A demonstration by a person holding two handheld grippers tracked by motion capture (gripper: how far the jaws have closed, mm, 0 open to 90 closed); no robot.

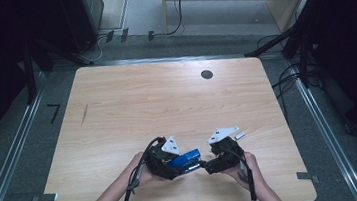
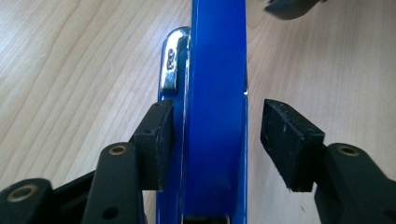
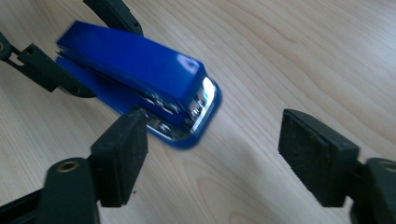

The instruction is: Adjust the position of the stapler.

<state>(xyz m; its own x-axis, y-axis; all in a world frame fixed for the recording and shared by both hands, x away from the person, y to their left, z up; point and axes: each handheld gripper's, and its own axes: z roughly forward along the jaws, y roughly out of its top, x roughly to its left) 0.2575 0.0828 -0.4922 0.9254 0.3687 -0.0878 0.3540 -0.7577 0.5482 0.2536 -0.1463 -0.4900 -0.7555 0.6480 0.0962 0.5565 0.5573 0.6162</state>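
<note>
Pale wooden tabletop (image 1: 117, 107) carries a blue stapler (image 1: 185, 160) near its front edge. Left tool (image 2: 215, 135) straddles it, one pad touching, the other clear; the stapler's rear is cut off. Right tool (image 3: 212, 154) gapes empty nearby, slightly blurred.

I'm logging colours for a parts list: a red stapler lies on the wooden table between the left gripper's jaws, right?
Not quite: the stapler is blue, not red, as the left gripper view shows. The rest holds: it lies on the wooden table between the left gripper jaws.
</note>
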